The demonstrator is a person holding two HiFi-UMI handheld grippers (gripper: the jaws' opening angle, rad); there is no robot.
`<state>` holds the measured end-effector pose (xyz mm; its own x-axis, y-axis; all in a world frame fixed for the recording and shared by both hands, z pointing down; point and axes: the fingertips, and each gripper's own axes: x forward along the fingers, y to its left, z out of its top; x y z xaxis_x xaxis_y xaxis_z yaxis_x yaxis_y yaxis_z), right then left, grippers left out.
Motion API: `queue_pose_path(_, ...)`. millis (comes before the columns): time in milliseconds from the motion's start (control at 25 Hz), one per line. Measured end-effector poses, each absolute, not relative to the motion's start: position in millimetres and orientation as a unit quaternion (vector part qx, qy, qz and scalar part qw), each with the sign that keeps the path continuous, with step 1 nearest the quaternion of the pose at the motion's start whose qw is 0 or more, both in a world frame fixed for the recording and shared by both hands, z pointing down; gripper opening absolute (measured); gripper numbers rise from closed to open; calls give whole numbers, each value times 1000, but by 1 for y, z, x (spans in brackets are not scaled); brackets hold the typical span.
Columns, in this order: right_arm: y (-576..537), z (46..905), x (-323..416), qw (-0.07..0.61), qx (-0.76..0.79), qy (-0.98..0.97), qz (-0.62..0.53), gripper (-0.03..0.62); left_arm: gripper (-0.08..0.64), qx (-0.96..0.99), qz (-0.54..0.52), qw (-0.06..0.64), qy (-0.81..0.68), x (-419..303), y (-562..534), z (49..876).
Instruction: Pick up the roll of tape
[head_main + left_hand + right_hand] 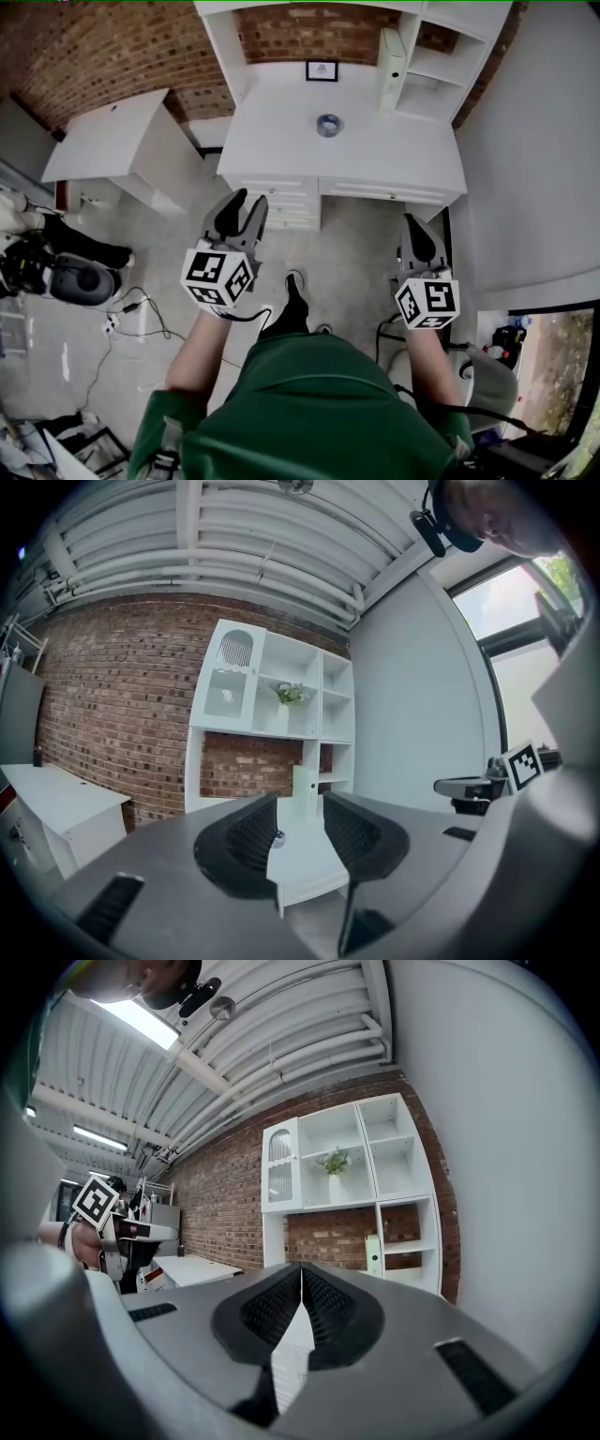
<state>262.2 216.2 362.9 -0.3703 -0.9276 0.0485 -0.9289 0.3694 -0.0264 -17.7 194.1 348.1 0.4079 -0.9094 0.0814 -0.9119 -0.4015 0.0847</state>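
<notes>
Roll of tape (pixel 328 125) on desk (pixel 281 141), well beyond both jaws

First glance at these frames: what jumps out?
A blue roll of tape sits near the middle of a white desk that is set against a brick wall. Nearer the camera, the left gripper has its jaws apart and the right gripper is shut. Both are empty and held out in front of the desk, not yet at the tape.
</notes>
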Motion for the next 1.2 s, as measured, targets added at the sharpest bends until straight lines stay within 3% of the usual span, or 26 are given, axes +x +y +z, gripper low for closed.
queue_pose_path(1200, -13, 393, 197, 85, 598, -795, 57, 23, 166, 865, -9, 136, -483, -65, -76, 403)
